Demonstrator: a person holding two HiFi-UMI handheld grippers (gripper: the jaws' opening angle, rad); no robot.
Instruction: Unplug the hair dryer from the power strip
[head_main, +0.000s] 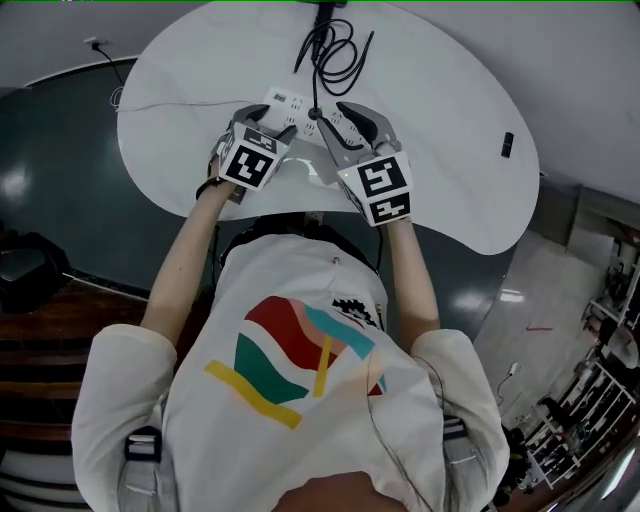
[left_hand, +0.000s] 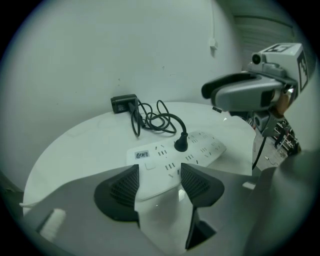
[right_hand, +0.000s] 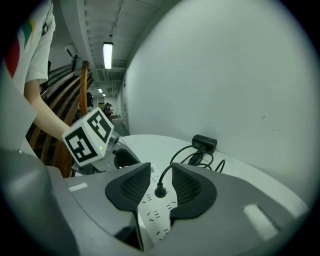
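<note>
On the table (left_hand: 85, 145): strip (left_hand: 202, 149) lies flat; plug (left_hand: 181, 144) sits in it, cord (left_hand: 172, 118) coiled toward dryer (left_hand: 122, 103) by the wall.
Left gripper (left_hand: 159, 172): jaws wide, either side of the strip's near end.
Right gripper (right_hand: 160, 170): jaws apart, plug between them, not pressed.

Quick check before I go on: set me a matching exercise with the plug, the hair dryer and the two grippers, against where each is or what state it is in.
Things:
1. plug
2. hair dryer
3. left gripper
4. right gripper

Places or states:
A. at the far edge of the table, cord coiled beside it
B. jaws apart, the plug between them
C. seated in the power strip
D. jaws apart at the power strip's near end

Pairs: 1-C, 2-A, 3-D, 4-B
</note>
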